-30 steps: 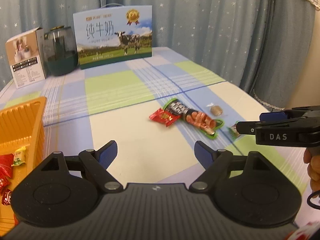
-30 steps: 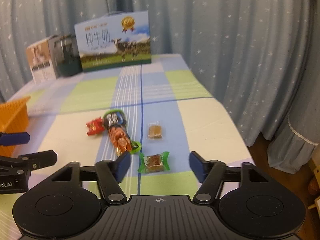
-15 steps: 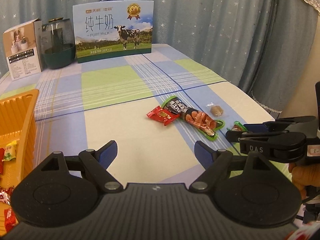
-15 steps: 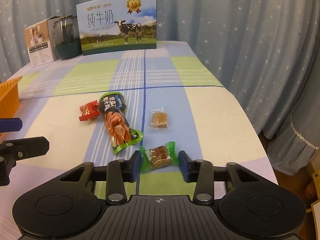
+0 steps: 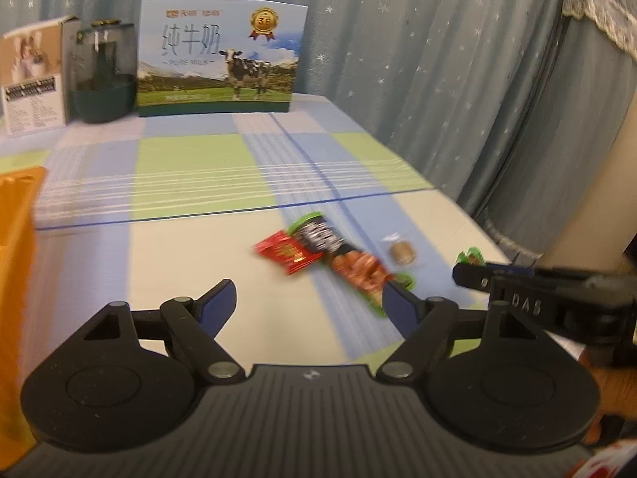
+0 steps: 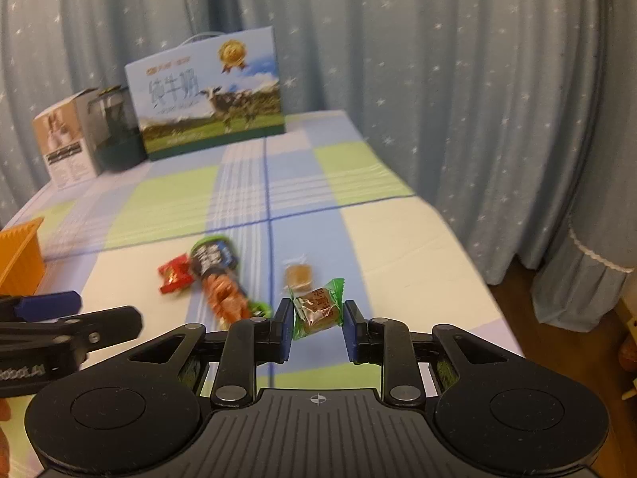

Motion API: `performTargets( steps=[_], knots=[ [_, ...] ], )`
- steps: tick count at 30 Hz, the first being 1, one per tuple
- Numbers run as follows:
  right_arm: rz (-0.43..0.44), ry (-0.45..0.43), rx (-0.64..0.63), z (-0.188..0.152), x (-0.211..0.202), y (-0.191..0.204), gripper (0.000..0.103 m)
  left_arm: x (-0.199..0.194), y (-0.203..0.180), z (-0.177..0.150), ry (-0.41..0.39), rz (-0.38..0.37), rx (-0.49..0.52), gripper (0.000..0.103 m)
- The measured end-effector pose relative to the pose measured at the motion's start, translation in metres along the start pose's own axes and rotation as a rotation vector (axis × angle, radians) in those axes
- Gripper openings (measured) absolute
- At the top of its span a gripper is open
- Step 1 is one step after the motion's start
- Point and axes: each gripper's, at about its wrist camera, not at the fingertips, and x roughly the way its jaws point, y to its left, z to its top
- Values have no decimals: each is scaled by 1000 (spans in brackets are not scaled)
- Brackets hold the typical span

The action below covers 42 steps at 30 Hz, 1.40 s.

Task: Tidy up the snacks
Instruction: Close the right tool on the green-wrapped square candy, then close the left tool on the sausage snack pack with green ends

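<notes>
**Green-wrapped candy pinched in the right hand-held gripper**

Left wrist view: the left hand-held gripper (image 5: 308, 302) stands with its jaws wide apart and nothing between them; they have just been closing a little. Beyond its tips, on the checked cloth of the desk (image 5: 191, 263), lie a red snack packet (image 5: 288, 251), a long sausage snack pack (image 5: 350, 265) touching it, and a small clear-wrapped brown candy (image 5: 403, 253) just to the right. The right hand-held gripper (image 5: 464, 273) reaches in from the right edge, a bit of green wrapper showing at its tip. An orange basket (image 5: 18, 239) sits at the left edge. At the far end stand a milk carton box (image 5: 221, 65), a dark jar (image 5: 101, 75) and a small white box (image 5: 32, 79).

Right wrist view: the right hand-held gripper's jaws have just been closing and now sit narrow on the green-wrapped candy (image 6: 318, 308), both pads against the wrapper ends. The candy seems lifted just clear of the desk, though blur makes this hard to confirm. The brown candy lies just behind it, and the sausage pack and red packet lie to the left.
</notes>
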Motion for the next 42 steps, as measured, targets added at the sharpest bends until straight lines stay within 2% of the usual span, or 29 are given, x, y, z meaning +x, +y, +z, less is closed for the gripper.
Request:
performTargets(
  steps=[4,7,9,11,17,22,24,26,36,42],
  knots=[
    [-28,-1,34,3,0,-9,26,18,-10,4,6,-48,-37,66],
    [-41,-7,60,3,0,-15,26,37,-17,7,11,-40,-37,62],
    [-45,-11,81,4,0,-20,26,49,-20,9,30,-47,-57,53],
    [-45,-15,95,4,-1,-23,26,59,-21,9,41,-62,-96,50],
    [-48,-16,112,4,0,-27,26,78,-24,13,66,-16,-136,41],
    [-43,-16,106,4,2,-24,26,83,-31,16,88,20,-72,36],
    [-38,-12,97,4,3,-21,26,79,-32,16,98,21,-40,29],
    [-31,-9,93,4,3,-19,26,71,-33,13,109,24,-1,26],
    [10,1,76,4,-10,-7,26,-9,-19,-39,158,40,153,25],
    [66,22,45,2,-33,10,26,-53,-6,-69,141,88,171,25]
  ],
)
